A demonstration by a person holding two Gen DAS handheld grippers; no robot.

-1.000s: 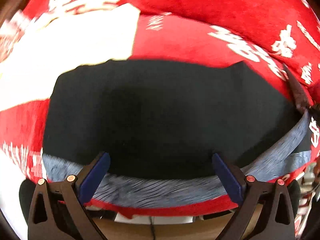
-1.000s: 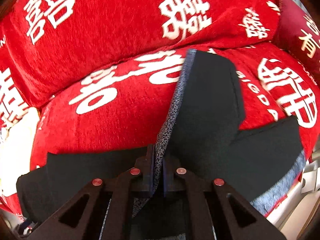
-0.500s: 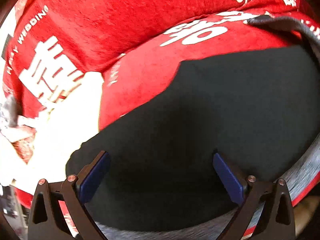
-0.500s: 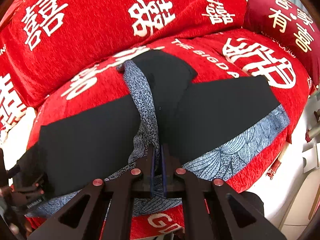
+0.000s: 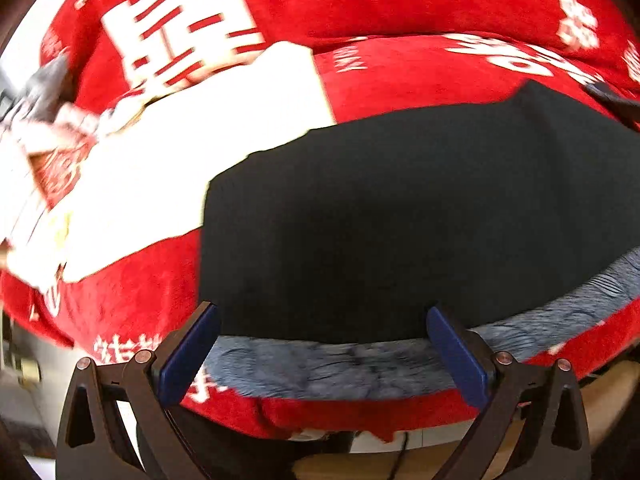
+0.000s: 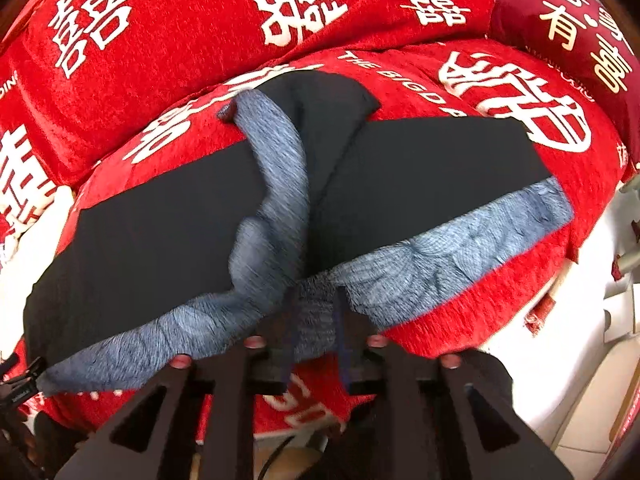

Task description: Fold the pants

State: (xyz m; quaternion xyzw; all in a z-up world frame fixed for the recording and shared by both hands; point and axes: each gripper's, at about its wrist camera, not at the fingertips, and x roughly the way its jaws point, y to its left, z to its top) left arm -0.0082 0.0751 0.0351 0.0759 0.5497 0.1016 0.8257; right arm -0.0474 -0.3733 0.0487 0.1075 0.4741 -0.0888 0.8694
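Observation:
Black pants (image 6: 160, 232) with a grey patterned band (image 6: 460, 248) lie spread across the red sofa seat (image 6: 480, 312). A folded strip of the band (image 6: 280, 168) runs up the middle, over the black cloth. My right gripper (image 6: 316, 320) is at the front edge and its jaws are opening. The grey band lies loosely in the narrow gap between them. In the left wrist view, the pants (image 5: 400, 220) fill the centre, with the band (image 5: 340, 368) along the near edge. My left gripper (image 5: 322, 316) hangs wide open over that edge, holding nothing.
Red cushions with white characters (image 6: 200, 40) form the sofa back. A dark red pillow (image 6: 568, 20) sits at the far right. A white cloth (image 5: 180, 152) lies left of the pants. White furniture (image 6: 580, 340) stands past the sofa's right front edge.
My right gripper, shut on the grey band before, has drawn toward the front edge and parted its jaws. The band strip now lies slack. The left view swung right, then back left.

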